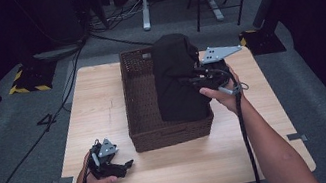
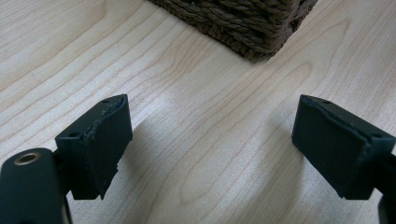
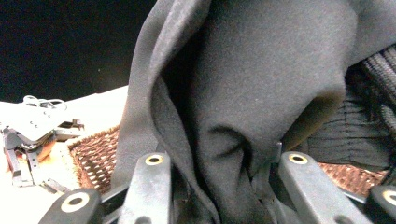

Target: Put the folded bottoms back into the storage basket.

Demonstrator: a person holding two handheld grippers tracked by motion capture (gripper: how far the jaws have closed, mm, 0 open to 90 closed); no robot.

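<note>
While my right gripper (image 1: pixel 197 76) is clamping a fold of the black soft fabric garment (image 1: pixel 176 79), I'm holding it bunched and hanging over the brown woven wicker basket (image 1: pixel 141 100), its lower end down inside. I'm thinking the trick is lowering slowly and centring, so the cloth isn't draping across the near rim. My left gripper (image 1: pixel 124 165) is resting on the pale wooden table (image 1: pixel 97 103) beside the basket's near corner, jaws parted with nothing between them, ready for tucking loose folds in.
</note>
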